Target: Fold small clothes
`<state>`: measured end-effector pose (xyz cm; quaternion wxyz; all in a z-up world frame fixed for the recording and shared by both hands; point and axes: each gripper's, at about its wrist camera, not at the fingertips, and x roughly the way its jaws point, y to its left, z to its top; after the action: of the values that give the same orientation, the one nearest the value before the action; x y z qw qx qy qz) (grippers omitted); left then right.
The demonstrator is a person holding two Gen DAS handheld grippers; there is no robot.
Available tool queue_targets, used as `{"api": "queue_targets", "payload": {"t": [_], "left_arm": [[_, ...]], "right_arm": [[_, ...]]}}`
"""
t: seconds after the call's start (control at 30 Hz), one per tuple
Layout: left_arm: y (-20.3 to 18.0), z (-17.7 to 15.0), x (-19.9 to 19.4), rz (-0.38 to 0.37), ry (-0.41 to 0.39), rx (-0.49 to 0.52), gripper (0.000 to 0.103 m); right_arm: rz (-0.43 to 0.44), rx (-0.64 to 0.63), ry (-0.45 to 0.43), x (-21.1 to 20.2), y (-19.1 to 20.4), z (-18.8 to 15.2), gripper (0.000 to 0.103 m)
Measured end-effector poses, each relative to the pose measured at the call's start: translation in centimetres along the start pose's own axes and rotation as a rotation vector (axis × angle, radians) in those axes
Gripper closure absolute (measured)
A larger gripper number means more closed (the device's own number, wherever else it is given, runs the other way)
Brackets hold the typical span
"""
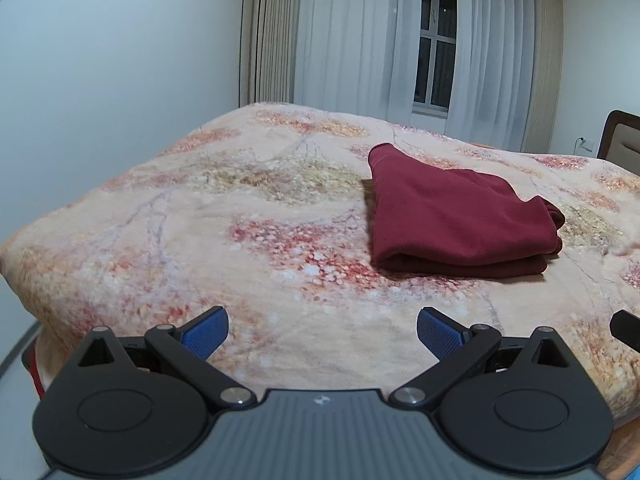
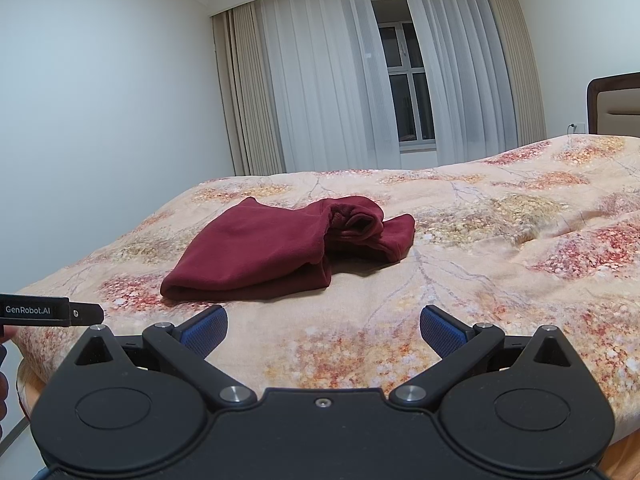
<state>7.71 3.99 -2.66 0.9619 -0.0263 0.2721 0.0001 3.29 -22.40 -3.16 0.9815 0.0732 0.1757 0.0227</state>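
Note:
A dark red garment [image 1: 452,216] lies folded in layers on the floral bedspread [image 1: 240,216]. In the right wrist view the same red garment [image 2: 276,248] shows a loose bunched end at its right side. My left gripper [image 1: 322,330] is open over the bed's near edge, short of the garment and to its left, with nothing between its blue pads [image 1: 206,334]. My right gripper [image 2: 323,330] is also open and empty, hovering just in front of the garment. Part of the left gripper's body [image 2: 48,311] pokes in at the left of the right wrist view.
The bedspread [image 2: 500,264] stretches wide on all sides of the garment. A headboard [image 2: 612,104] stands at the far right. Curtains [image 2: 328,92] and a window [image 2: 408,80] fill the back wall. The bed's left corner [image 1: 24,264] drops off beside a white wall.

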Motion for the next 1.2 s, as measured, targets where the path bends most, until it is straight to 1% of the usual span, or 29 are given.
{"api": "queue_targets", "payload": {"t": [0.47,0.97,1.2], "left_arm": [[0.5,0.0,0.5,0.021,0.029,-0.026,0.001],[0.4,-0.2,1.3,0.028,0.052,-0.017,0.001],[0.2,-0.3,1.4,0.019,0.043,-0.005,0.0]], "right_arm": [[-0.002,0.004,0.008,0.1,-0.2,-0.4,0.001],[-0.008,0.011,0.024,0.6,-0.4,-0.5,0.001],[-0.011,0.014,0.034,0.8,-0.5,-0.6,0.001]]}}
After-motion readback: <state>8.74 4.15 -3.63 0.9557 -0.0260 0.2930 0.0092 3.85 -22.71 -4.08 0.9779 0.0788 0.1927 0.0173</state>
